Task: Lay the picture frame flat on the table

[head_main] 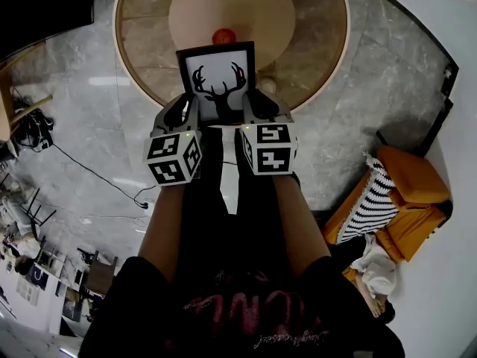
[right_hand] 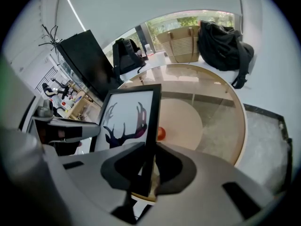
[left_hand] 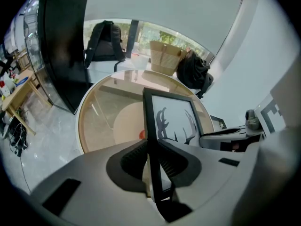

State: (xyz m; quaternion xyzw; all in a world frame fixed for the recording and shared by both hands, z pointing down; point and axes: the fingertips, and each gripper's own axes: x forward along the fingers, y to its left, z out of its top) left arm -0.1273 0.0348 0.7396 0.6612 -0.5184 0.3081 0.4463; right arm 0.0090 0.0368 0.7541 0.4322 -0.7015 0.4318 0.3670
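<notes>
1. Nearest, lower centre: left gripper (head_main: 185, 114) and right gripper (head_main: 261, 109), jaws each pinching a side edge of the picture frame (head_main: 218, 79).
2. Frame upright over the round table's (head_main: 320, 51) near rim; thin-edge grips may slip when tilting.
3. Upper centre: small red object (head_main: 223, 36), possibly in the landing path.

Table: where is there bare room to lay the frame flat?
The table is nearly bare: free glass lies left and right of the red ball, out to the rim. It is crowded only at the near edge, where the left gripper and right gripper hold the picture frame, just before the ball.
</notes>
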